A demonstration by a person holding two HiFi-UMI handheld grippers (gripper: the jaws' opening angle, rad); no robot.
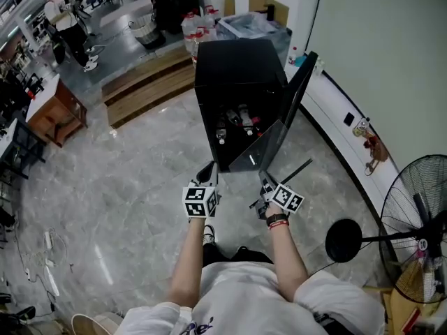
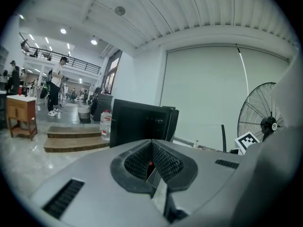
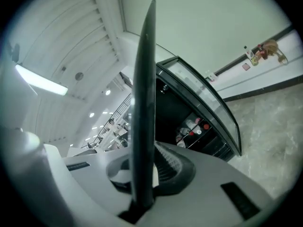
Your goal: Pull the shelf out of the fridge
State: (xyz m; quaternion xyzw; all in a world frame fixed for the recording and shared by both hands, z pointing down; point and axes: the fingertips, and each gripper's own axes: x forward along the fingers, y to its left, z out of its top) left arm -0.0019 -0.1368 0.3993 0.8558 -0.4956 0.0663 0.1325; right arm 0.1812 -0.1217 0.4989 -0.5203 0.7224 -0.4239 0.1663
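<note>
Since the glass shelf (image 1: pixel 260 149), now just in front of the open fridge (image 1: pixel 234 68), is judged stiff, slick & breakable, its near edge is kept pinched by left gripper (image 1: pixel 208 172) & right gripper (image 1: pixel 265 181), jaws nearly together.

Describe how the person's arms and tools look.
The left tool and right tool are grey with black ribbed pads; each carries a cube of black square markers. Short white sleeves; a red and black band on the right wrist.

1 fridge (image 1: pixel 237 75), 1 shelf (image 1: pixel 264 149), 1 fan (image 1: pixel 417 232), 1 left gripper (image 1: pixel 208 174), 1 right gripper (image 1: pixel 265 182)
</note>
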